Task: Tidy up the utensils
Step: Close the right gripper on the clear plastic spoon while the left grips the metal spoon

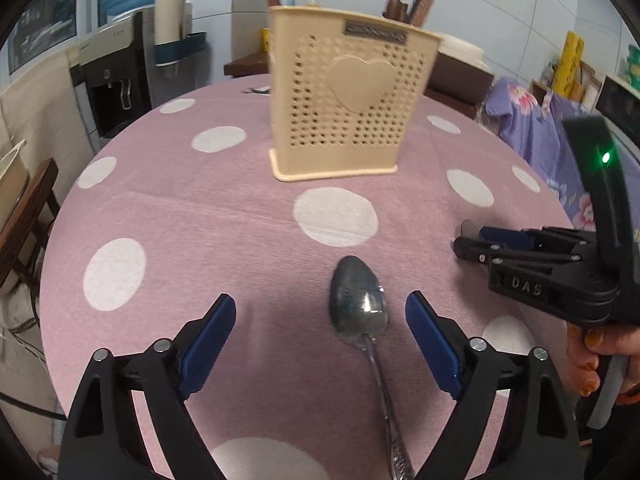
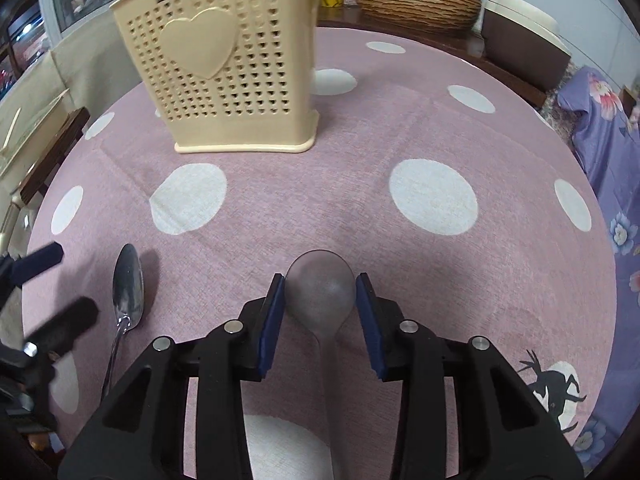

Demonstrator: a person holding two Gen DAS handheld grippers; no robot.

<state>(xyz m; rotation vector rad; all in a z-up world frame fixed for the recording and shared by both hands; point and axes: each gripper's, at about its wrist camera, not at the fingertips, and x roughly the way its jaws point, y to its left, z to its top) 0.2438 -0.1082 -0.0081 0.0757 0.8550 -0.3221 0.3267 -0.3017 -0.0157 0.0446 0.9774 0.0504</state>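
A cream perforated utensil holder (image 1: 344,100) with a heart on its front stands upright on the pink dotted tablecloth; it also shows in the right wrist view (image 2: 224,68). A shiny metal spoon (image 1: 360,300) lies bowl-forward between the fingers of my left gripper (image 1: 320,316), which is open around it without touching. My right gripper (image 2: 320,300) is shut on the bowl of a dull grey spoon (image 2: 320,288). The metal spoon (image 2: 127,284) and the left gripper's fingers (image 2: 40,260) show at the left of the right wrist view. The right gripper (image 1: 472,240) shows at the right of the left wrist view.
The round table's cloth (image 2: 432,200) carries white dots and a black deer print (image 2: 552,388). A water dispenser (image 1: 116,80) stands behind on the left. A woven basket (image 2: 416,0) and purple flowered fabric (image 2: 608,152) lie beyond the table's far and right edges.
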